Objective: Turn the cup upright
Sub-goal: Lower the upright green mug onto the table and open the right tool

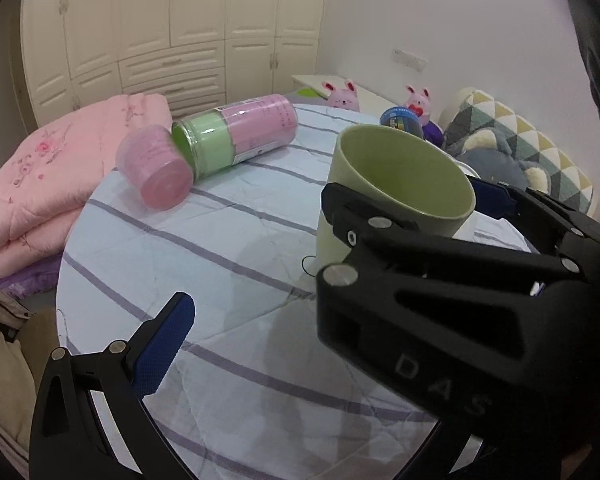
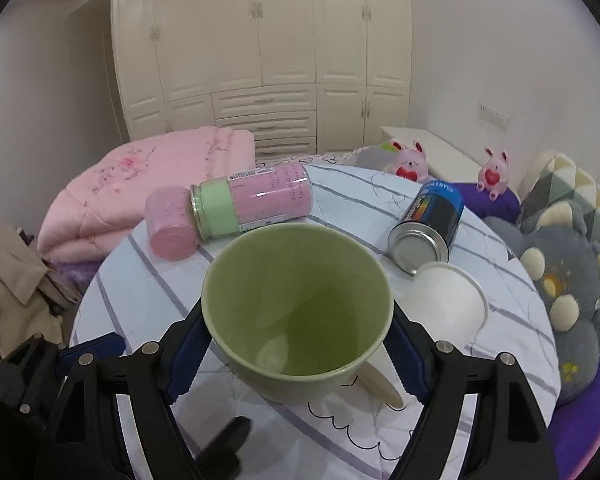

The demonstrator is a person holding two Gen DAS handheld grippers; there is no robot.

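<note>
Two close wrist views, both facing the shared green cup (image 1: 400,184).

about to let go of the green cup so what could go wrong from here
1. The green cup sits mouth up between the right gripper pads; uneven opening could tip it on the soft striped cloth.
2. The white paper cup lies close on its right; the withdrawing finger may knock it.
3. The left gripper is open and nearby, so the grippers could collide.

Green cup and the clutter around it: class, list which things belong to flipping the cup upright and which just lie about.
Belongs to the job:
green cup, mouth up
right claw, closed on its sides

Lying about:
pink and green jar
pink lid
blue can
white paper cup
pink quilt
</note>
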